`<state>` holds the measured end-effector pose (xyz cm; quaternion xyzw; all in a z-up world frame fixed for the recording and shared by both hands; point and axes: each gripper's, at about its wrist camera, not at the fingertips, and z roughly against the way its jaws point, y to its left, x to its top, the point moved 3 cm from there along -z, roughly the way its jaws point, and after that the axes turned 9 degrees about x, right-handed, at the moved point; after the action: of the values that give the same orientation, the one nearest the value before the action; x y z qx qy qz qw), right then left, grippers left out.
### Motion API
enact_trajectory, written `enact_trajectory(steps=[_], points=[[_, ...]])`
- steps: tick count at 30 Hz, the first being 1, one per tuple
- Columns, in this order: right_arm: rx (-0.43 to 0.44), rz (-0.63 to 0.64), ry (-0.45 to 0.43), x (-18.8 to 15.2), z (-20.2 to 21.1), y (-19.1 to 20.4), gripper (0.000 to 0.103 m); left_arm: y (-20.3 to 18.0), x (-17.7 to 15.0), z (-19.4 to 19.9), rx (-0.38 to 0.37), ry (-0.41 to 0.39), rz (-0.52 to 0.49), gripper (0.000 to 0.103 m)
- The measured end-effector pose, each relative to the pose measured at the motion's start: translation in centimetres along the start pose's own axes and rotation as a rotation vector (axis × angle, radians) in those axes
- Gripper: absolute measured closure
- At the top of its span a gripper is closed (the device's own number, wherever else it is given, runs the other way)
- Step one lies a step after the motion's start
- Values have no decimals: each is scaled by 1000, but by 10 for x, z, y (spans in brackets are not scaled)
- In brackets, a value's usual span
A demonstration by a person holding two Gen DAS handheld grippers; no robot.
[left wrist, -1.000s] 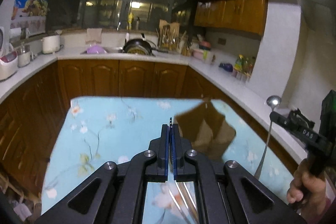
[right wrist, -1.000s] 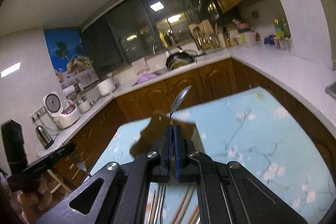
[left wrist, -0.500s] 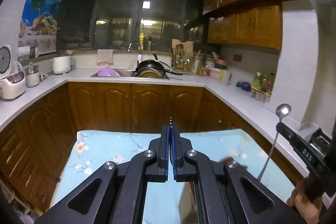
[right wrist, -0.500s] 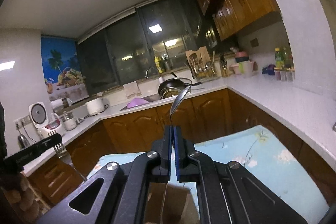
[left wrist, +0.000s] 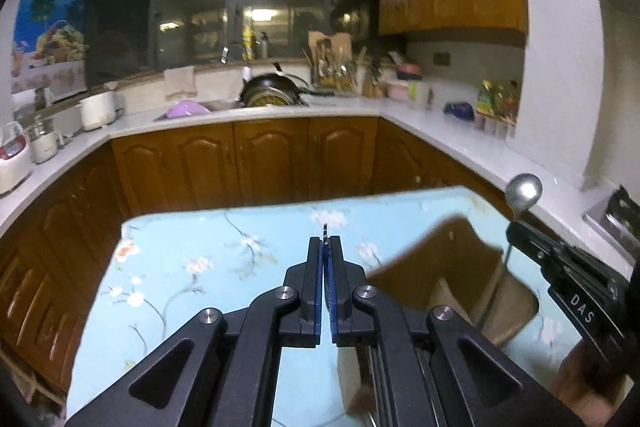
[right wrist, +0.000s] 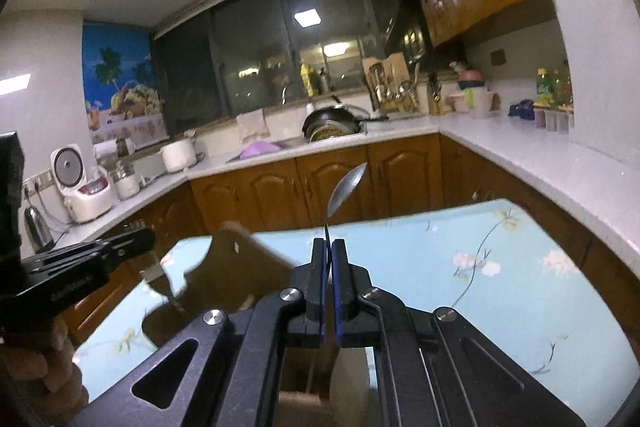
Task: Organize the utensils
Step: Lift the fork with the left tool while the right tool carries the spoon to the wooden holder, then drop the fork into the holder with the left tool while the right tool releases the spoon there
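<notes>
Left wrist view: the left gripper (left wrist: 327, 247) has its jaws pressed together on a thin metal handle, of which only the tip pokes out above the blue pads; the right wrist view shows tines hanging below that same gripper, so the piece is a fork (right wrist: 162, 277), held by the handle with the head down. That orientation suits dropping it head-first into the brown cardboard utensil holder (left wrist: 448, 267) standing on the floral blue tablecloth (left wrist: 192, 267).

The right gripper (right wrist: 329, 255) is likewise clamped, here on the stem of a metal spoon (right wrist: 346, 189), which rises bowl-up from between the pads. From the left camera the spoon's bowl (left wrist: 523, 189) sits just above the holder's far rim, and its handle runs down into the holder's open top. The grip is near the middle of the stem, which leaves the lower end free to go in first.

Both utensils are thus poised over or just beside the holder, each pinched edge-on so it cannot swivel. My judgement: the placing step is under way, with neither piece released yet.
</notes>
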<state>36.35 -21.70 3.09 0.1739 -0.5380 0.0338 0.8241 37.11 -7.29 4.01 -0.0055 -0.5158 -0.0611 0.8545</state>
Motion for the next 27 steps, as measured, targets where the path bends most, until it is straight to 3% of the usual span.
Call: enact_trajectory(steps=[7,18,20,21,22,23,24,27], points=[[37,9,75,-13,2,-3,100,14,18,-6,-55,46,-54,100],[70,-53,118,-8,0,-11,95,25,23,2,-39,71,-19,100],[75,-73,116,-8,2,-12,93,26,22,4,-44,78,-7,92],[74,-85,114,-6,4,-14,85,27,23,6,-47,78,-2,86],[76,-92,109,-5,6,-14,69,29,25,10,-40,67,7,74],[80,-100,101,-3,10,-14,61,30,25,13,-35,58,10,63],[81,-103,92,-2,14,-14,54,31,25,17,-31,48,12,60],[77,-116,74,2,26,-16,49,39,24,28,-20,39,35,47]])
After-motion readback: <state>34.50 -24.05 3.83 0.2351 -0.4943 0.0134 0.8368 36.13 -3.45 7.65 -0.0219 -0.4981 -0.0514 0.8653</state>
